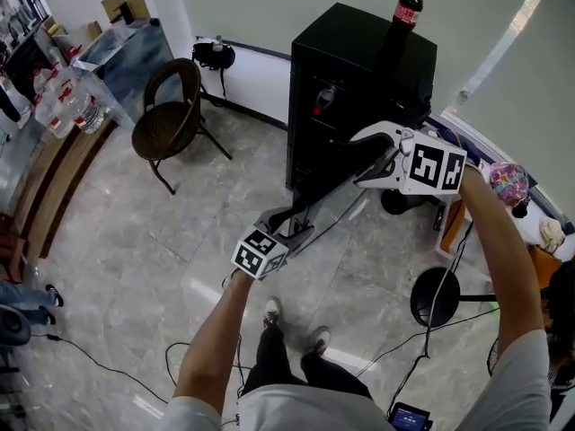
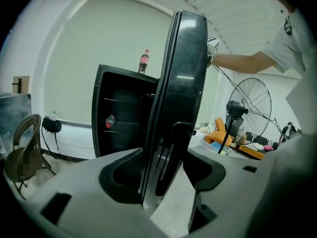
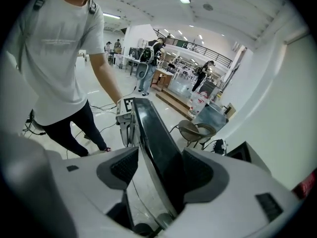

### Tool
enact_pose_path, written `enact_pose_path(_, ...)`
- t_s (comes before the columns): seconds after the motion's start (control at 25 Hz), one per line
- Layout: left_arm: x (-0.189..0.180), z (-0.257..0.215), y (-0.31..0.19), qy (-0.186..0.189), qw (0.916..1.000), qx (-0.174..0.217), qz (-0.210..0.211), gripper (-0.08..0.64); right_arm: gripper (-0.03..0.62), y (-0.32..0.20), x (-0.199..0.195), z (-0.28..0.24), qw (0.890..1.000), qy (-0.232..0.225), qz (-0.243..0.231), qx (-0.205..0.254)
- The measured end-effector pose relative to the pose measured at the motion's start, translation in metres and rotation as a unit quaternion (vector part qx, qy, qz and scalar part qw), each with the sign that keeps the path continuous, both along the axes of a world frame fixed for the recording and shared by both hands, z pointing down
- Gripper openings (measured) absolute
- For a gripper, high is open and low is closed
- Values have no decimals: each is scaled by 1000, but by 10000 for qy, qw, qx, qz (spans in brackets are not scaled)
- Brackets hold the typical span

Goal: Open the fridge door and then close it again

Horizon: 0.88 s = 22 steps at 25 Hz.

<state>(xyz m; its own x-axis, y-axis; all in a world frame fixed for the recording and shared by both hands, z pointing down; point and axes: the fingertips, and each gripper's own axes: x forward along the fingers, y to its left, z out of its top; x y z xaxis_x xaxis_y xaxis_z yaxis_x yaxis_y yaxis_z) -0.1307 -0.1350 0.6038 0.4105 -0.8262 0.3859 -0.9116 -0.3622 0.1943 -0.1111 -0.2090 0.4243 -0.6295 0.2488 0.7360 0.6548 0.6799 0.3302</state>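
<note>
Fridge door (image 2: 181, 83) stands swung wide from the black fridge (image 1: 359, 70), seen edge-on between both tools. Left gripper (image 2: 163, 175): jaws wide, door edge between them, not clamped. Right gripper (image 3: 158, 167): jaws also apart, door leaning on one pad. To close, probably best to pinch the edge firmly or push flat, following the hinge arc slowly. Hinge hidden; dark interior barely readable.

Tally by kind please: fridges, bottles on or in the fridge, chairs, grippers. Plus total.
fridge: 1
bottles on or in it: 2, top bottle and inside bottle
chair: 1
grippers: 2, left gripper and right gripper
Total: 6
</note>
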Motion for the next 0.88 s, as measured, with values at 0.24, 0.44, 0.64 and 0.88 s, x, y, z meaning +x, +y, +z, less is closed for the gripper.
enact_pose_path(0.24,24,1,13,-58,9999,-62,-61,230,317,7,11,0,9960,-570,627,-275)
enact_pose_path(0.44,49,0,19,-74,9999,-8,-68,221,377,13,34,-9,9793,-1413,1336,-552)
enact_pose_path(0.64,77,0,25,-29,9999,49,-144,219,382,5,86,-26,9168,-2592,2610,-1557)
enact_pose_path(0.88,110,1,31,9,9999,144,-47,215,381,23,149,-18,8564,-3065,3398,-2390)
